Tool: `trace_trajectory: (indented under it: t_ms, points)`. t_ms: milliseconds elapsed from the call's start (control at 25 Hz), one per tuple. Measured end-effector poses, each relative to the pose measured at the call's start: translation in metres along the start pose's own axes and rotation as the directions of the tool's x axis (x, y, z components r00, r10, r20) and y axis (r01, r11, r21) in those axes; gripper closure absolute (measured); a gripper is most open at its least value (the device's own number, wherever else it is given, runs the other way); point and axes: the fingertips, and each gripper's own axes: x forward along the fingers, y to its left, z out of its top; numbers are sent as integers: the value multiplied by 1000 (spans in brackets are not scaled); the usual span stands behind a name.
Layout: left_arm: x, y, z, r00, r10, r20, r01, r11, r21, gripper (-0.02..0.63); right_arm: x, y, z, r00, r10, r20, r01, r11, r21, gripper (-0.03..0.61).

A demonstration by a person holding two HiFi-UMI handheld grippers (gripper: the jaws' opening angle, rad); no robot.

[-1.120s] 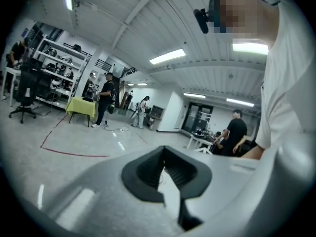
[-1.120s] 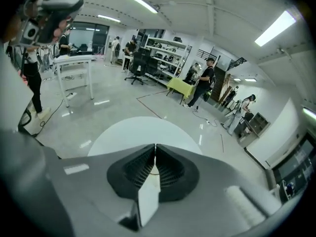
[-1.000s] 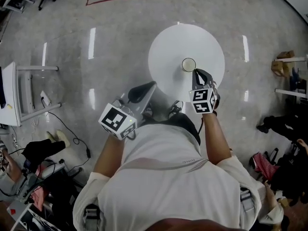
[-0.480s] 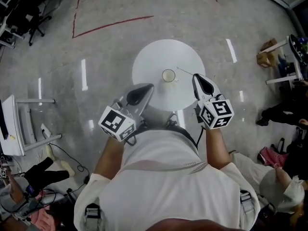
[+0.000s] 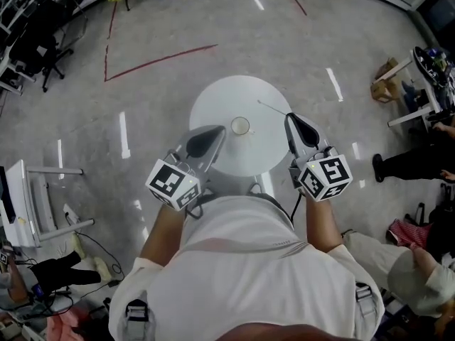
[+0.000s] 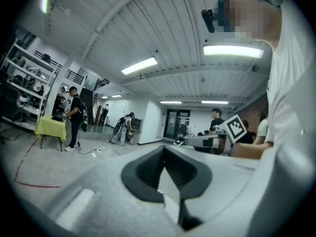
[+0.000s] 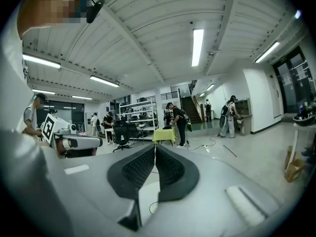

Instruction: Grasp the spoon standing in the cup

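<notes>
- The spoon (image 5: 273, 108) is a thin, pale stick. It is out of the cup, and in the head view it shows over the right side of the worktop.
- Its near end is at the tip of the right hand-held gripper (image 5: 290, 117). The jaws there are pressed together, and they seem to pinch the spoon, though it is very thin and hard to see.
- The cup (image 5: 240, 126) stands upright near the middle of the round white worktop (image 5: 220, 105). It is a little way left of the spoon and does not touch it.
- The left hand-held gripper (image 5: 222, 128) is by the near left edge of the worktop. Its jaw tips meet with nothing between them.
- The grey floor has a red line (image 5: 160, 61) on it, past the worktop.
</notes>
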Motion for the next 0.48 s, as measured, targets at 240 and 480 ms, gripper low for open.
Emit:
trace_trajectory:
  t_ms: [240,480]
  points:
    - [3,-1,2,1000,2,0,-2,1000,8,612,0,-6,-3,1000,8,-12,-8,1000,2,567]
    - [4,8,7,1000,20,5,-20,1000,11,612,14,-2,6,999,38,-12,-38,999,-21,567]
